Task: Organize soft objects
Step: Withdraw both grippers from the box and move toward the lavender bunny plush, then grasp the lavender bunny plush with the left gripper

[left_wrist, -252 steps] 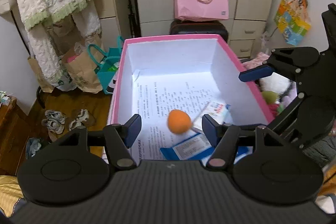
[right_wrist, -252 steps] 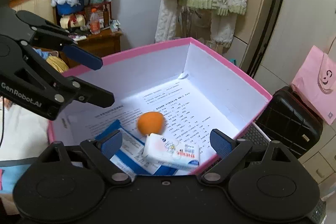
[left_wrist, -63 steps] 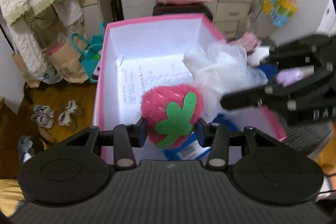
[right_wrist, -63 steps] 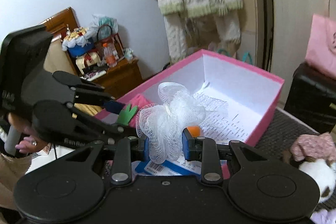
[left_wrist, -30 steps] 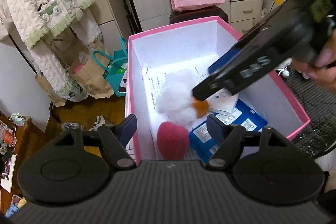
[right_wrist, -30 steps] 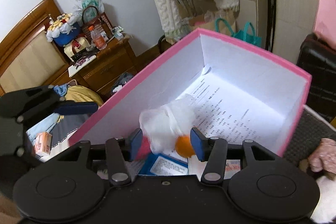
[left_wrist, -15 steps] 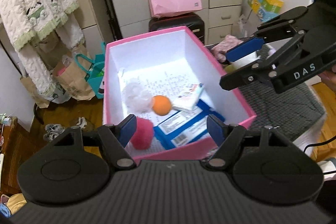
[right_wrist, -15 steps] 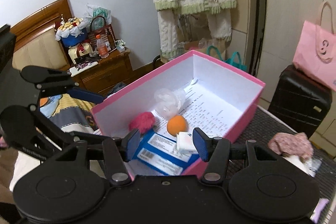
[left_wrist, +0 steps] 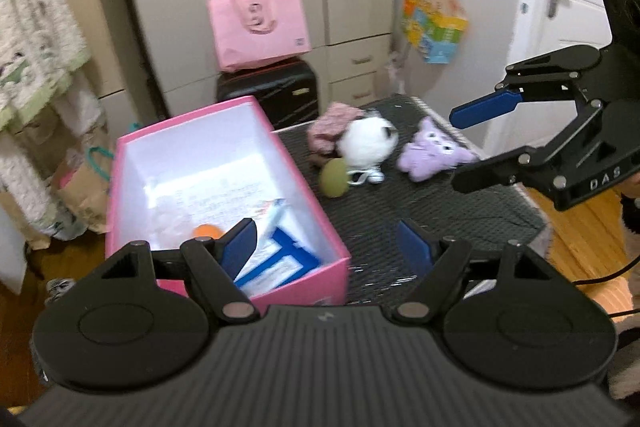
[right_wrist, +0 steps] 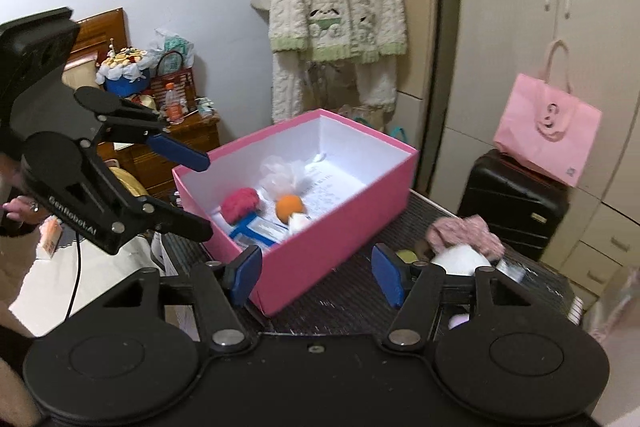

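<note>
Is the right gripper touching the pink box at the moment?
Apart. The left wrist view shows the right gripper, jaws opening and empty, hanging in the air over the dark mat, well clear of the pink box.

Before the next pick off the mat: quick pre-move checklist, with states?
1. left gripper empty, jaws opening: ok.
2. right gripper empty, jaws opening: ok.
3. Strawberry plush and mesh pouf inside pink box: ok.
4. Targets left on mat: purple plush, white plush, green ball: ok.
5. Room left in box: ok.
6. Path to purple plush clear of right gripper: cannot tell.
</note>
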Available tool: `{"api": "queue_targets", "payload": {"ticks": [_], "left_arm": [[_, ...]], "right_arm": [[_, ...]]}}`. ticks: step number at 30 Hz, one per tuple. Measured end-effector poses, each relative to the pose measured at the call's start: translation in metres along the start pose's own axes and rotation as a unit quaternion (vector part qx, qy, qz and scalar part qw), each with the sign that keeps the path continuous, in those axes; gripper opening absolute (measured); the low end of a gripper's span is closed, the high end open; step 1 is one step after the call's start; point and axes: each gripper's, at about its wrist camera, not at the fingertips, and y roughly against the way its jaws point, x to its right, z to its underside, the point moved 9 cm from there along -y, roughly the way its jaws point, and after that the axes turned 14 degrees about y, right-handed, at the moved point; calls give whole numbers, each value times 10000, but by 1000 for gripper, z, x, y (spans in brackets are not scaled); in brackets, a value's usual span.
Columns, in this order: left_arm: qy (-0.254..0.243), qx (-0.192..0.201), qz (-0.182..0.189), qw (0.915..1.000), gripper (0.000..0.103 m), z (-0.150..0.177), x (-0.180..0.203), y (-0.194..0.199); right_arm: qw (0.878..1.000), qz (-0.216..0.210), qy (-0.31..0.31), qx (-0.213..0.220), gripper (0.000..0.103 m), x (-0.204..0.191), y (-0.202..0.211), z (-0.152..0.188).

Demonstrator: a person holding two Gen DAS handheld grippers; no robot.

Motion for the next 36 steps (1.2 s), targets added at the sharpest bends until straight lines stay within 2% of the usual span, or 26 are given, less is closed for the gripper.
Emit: {"api": "queue_targets", "payload": {"ticks": [9,14,18,22,27,31,36], "left_arm": [[-211,-12,359,9991,77,0,53,-32],[-192,-67,437,9988,77,-4,70,-53],[-156,-89,519,9985,77,-4,83,-74],[-50,-171,657,9977,77,-4,95,-98],[92,-189,705,9973,77,-7,104,-131],[205,-245,625,9975,77,-9,109,-160],[406,-289,528,9974,77,-10,110,-194]], "right_arm": [[9997,239,-104,-28,73,11,17,42],[9995,310,-96,-53,74,26,11,62],[9990,410,-166,-44,80,42,4,80],[9986,415,-310,-42,81,56,-8,101],[9969,726,-202,-220,82,73,-25,128],[9961,838,-167,-239,88,88,-36,144],[9950,886,-391,-255,88,112,-53,163]]}}
